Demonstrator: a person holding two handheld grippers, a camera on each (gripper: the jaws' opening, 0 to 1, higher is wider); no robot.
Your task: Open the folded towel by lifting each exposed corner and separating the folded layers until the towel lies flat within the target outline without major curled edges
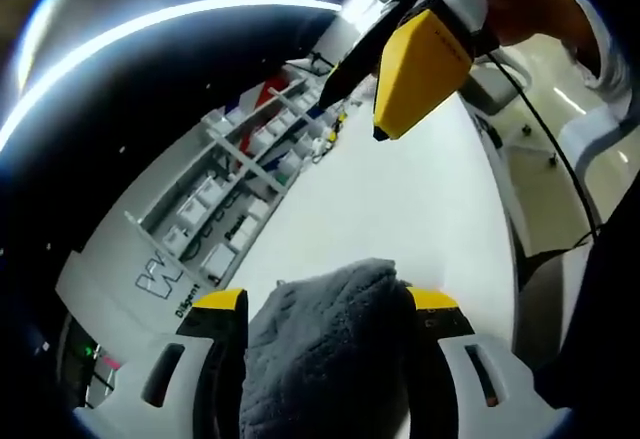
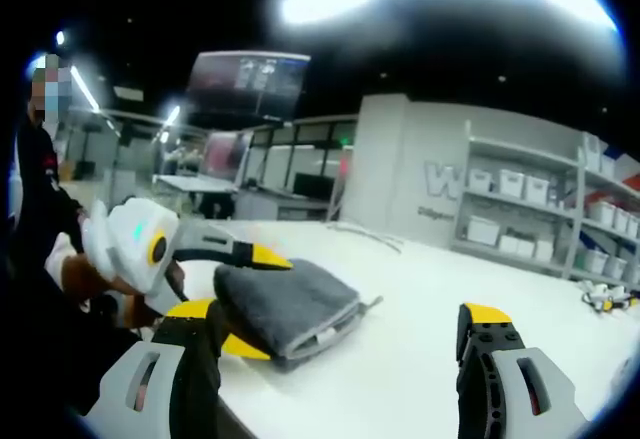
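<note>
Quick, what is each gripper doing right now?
Left gripper: shut on the towel.
Right gripper: open, holding nothing.

Towel (image 1: 330,344) — fuzzy grey cloth, matt — on a smooth white table (image 1: 400,209).

My left gripper view sits right over the folded grey terry towel (image 1: 325,349), rolled sideways, facing across the white bench (image 1: 400,199) to the white storage shelves (image 1: 240,174). My right gripper view looks low from the bench's edge; both share towel, bench, shelves.
</note>
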